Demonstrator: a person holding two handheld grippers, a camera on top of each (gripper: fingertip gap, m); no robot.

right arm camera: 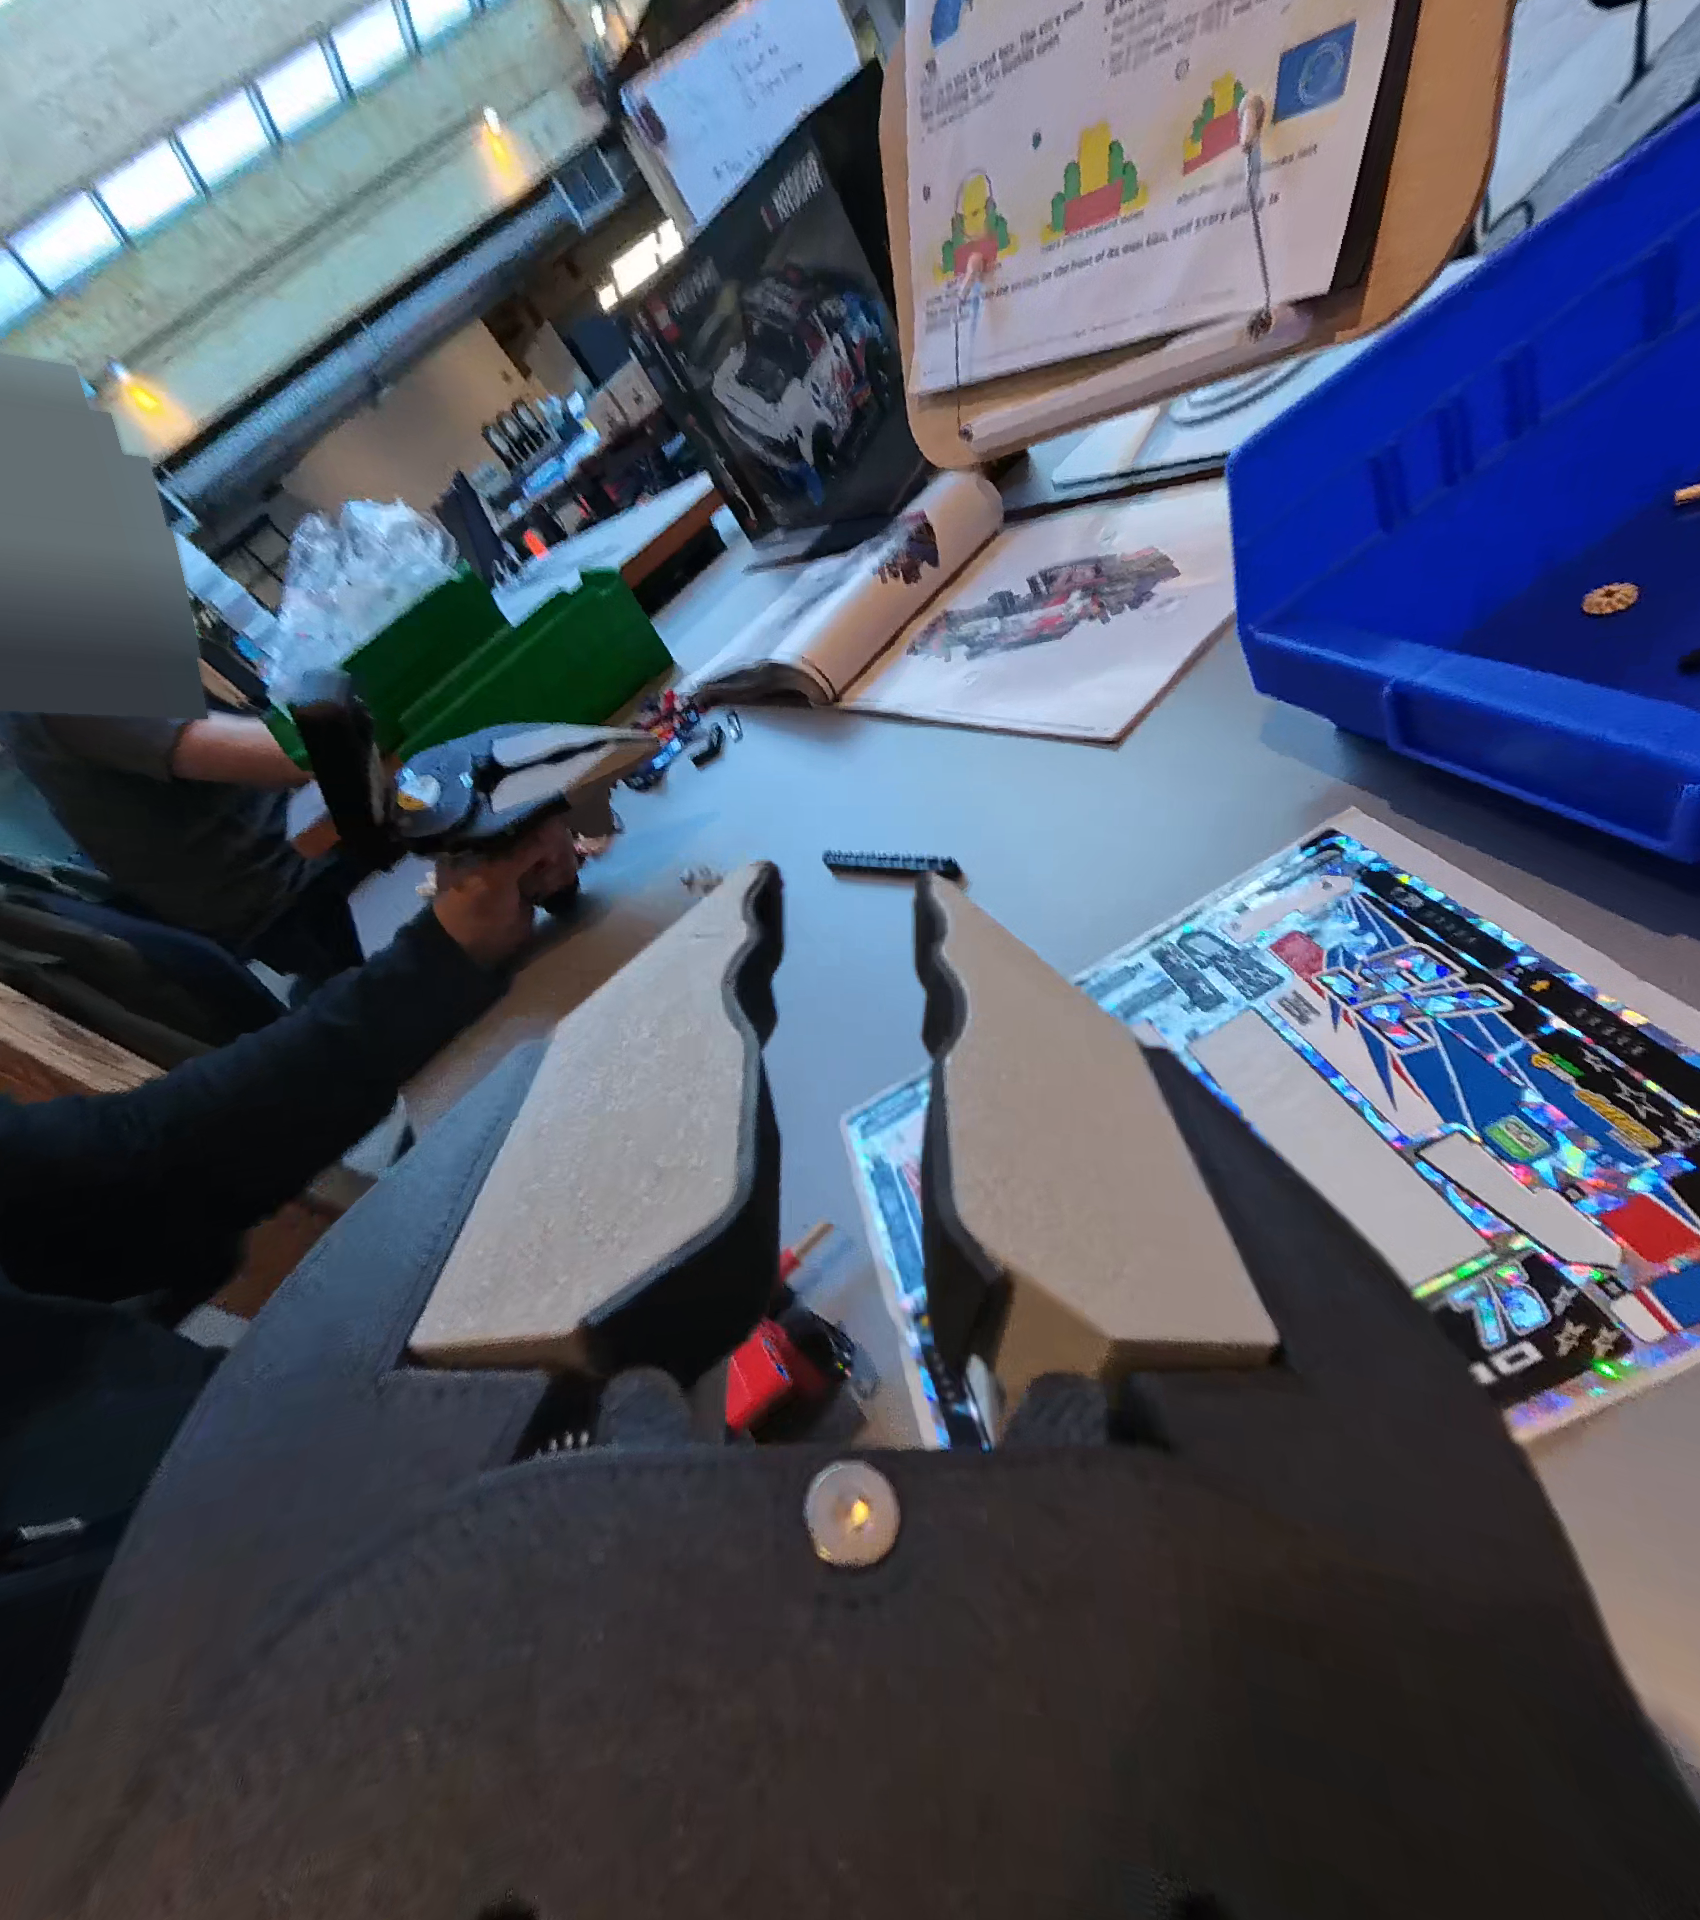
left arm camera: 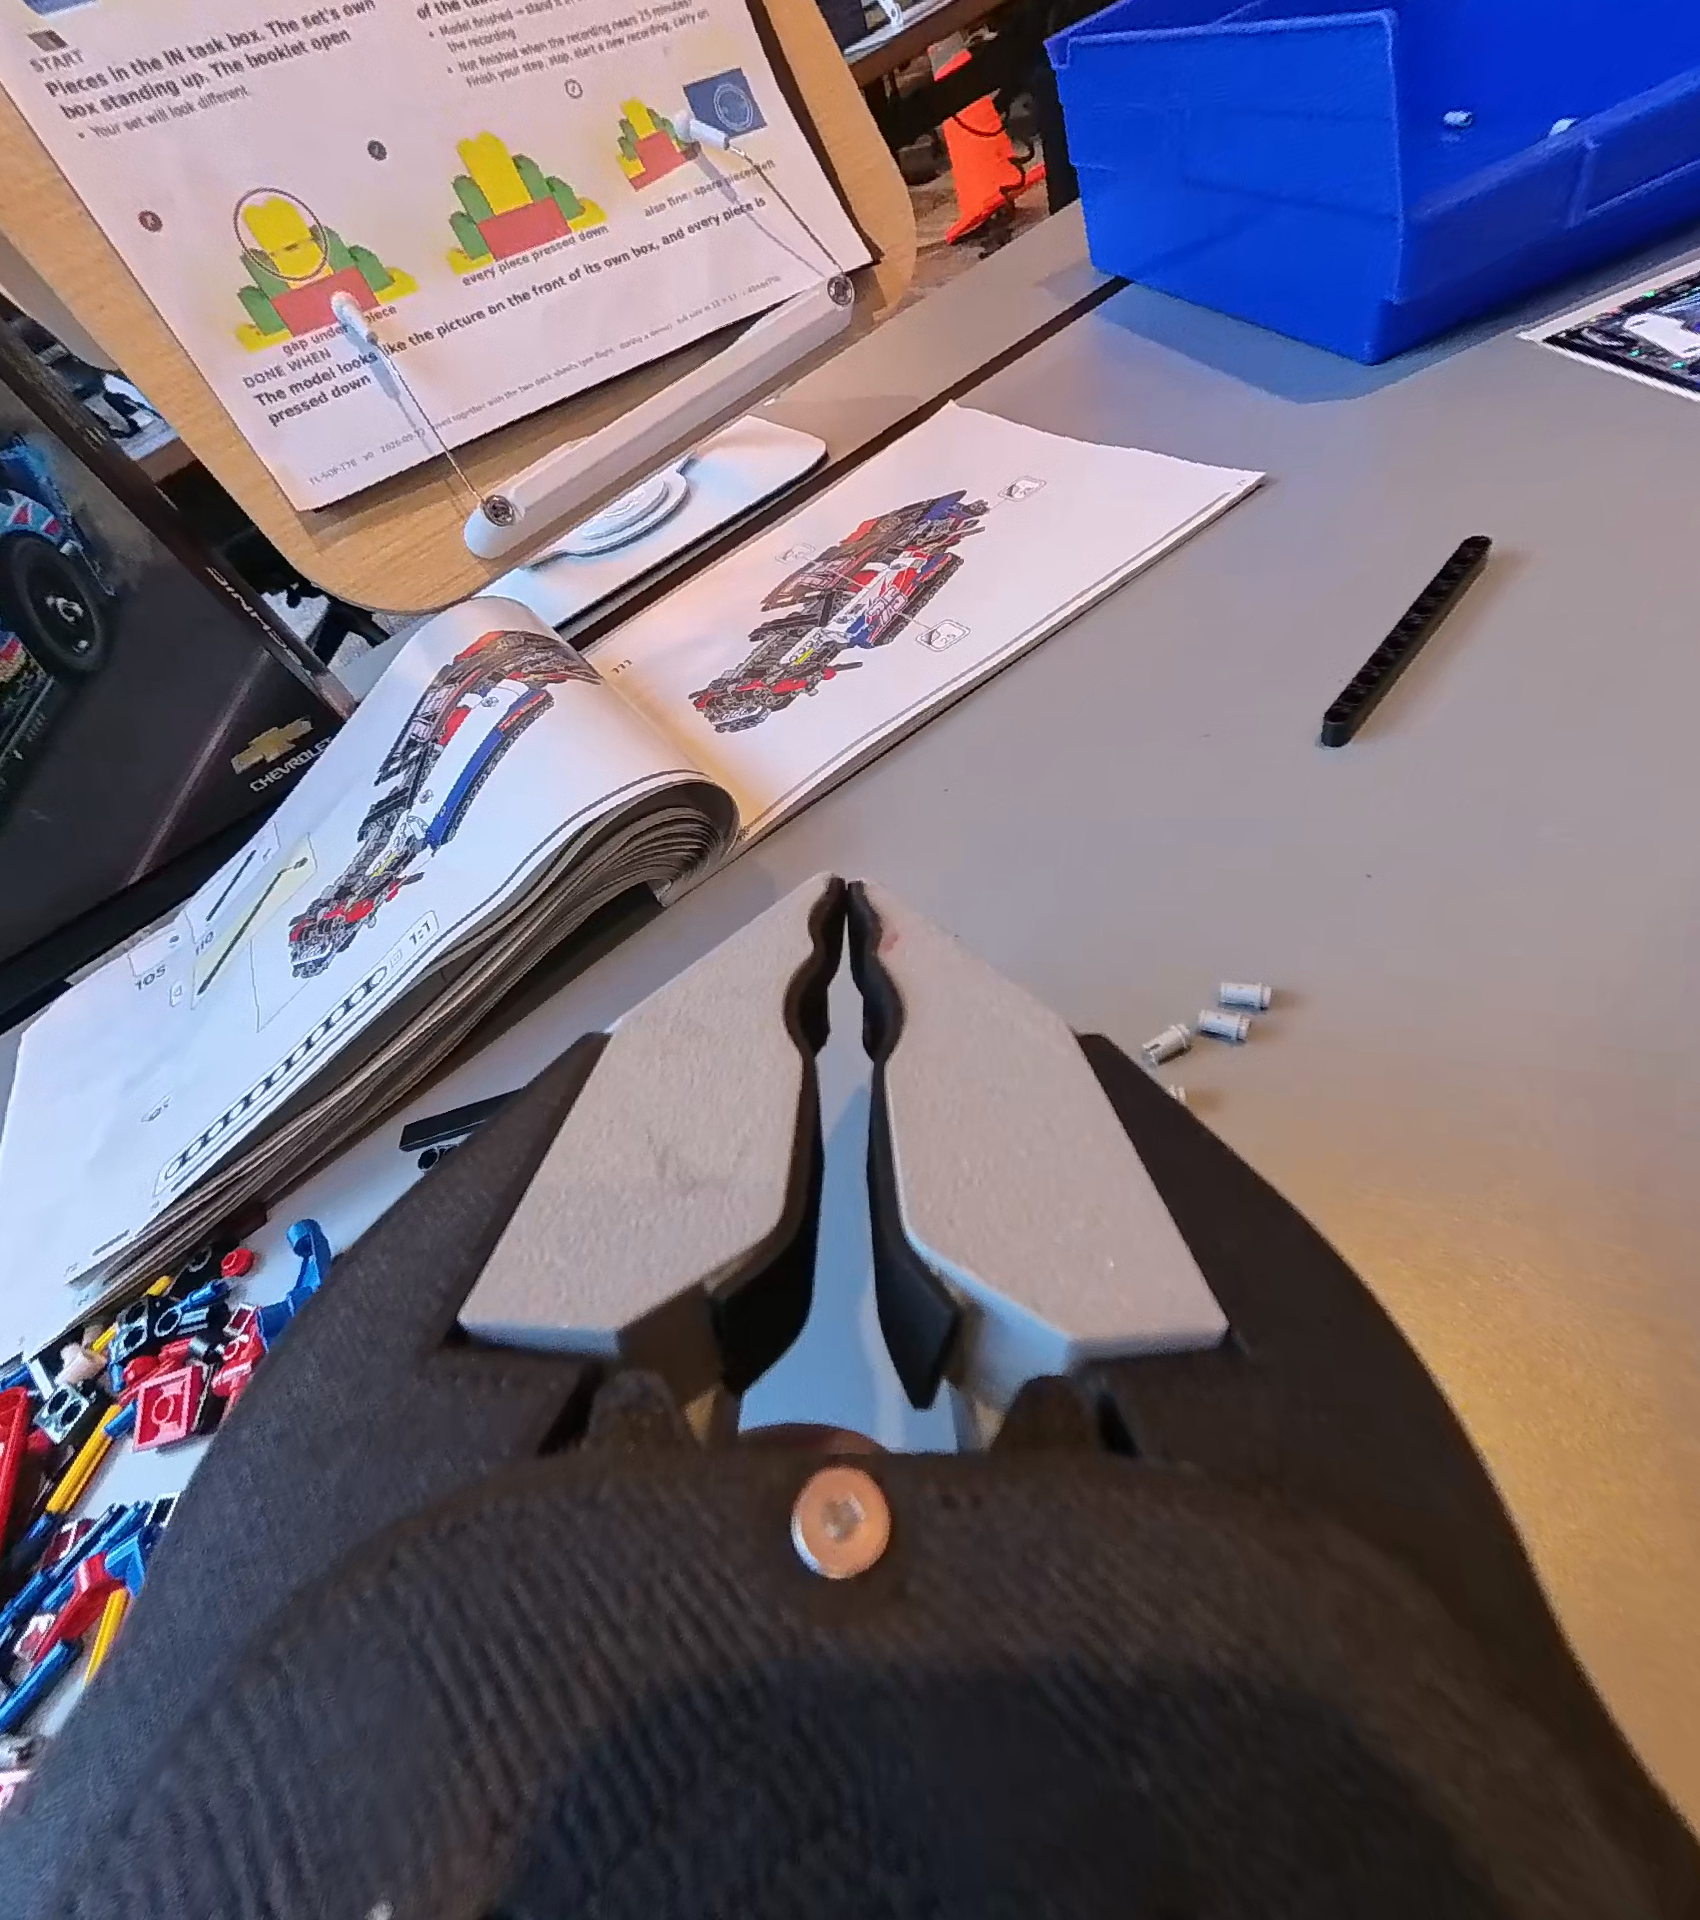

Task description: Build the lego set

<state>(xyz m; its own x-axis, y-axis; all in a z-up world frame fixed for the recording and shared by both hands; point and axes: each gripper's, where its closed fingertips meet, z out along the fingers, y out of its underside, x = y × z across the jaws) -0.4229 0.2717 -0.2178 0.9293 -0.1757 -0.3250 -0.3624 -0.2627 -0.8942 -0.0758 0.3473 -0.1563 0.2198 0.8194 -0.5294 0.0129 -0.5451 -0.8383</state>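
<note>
With its tips pressed together on nothing, the left gripper (left arm camera: 846, 899) hangs above the table (left arm camera: 1448, 1039) near the booklet (left arm camera: 617, 748), while the right gripper (right arm camera: 848, 883) gapes empty just short of the black beam (right arm camera: 890, 861).

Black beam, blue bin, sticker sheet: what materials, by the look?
Black beam: likely moulded plastic, matte, with an even row of holes.
Blue bin: looks like rigid plastic, slight sheen, ribbed walls.
Sticker sheet: seemingly foil-faced paper; holographic sparkle.
</note>
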